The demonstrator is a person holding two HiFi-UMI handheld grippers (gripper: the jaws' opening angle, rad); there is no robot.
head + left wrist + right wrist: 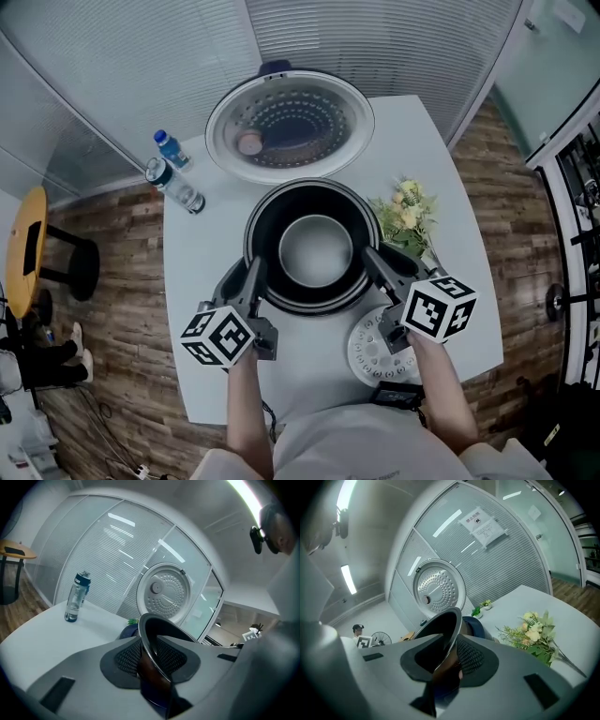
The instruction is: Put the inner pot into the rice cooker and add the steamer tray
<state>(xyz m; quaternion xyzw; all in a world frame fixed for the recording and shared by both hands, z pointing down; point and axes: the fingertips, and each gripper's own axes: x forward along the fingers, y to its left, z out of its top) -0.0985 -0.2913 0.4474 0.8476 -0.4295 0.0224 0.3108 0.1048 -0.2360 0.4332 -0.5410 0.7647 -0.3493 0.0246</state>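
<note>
Place: an office-like room.
Walls: glass partitions with slatted blinds run across the top of the head view; a printed notice is stuck on the glass, upper middle of the right gripper view.
Floor: wood-look planks.
Furniture: a white table at centre, a yellow-topped stool at the left edge.
Lighting: ceiling strip lights.

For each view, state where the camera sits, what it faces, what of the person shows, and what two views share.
Head view: on the head, facing down at the inner pot; forearms show.
Left gripper view: rides the left gripper, facing its fingers clamped on that pot.
Right gripper view: likewise, right gripper.
Shared: the open lid.
</note>
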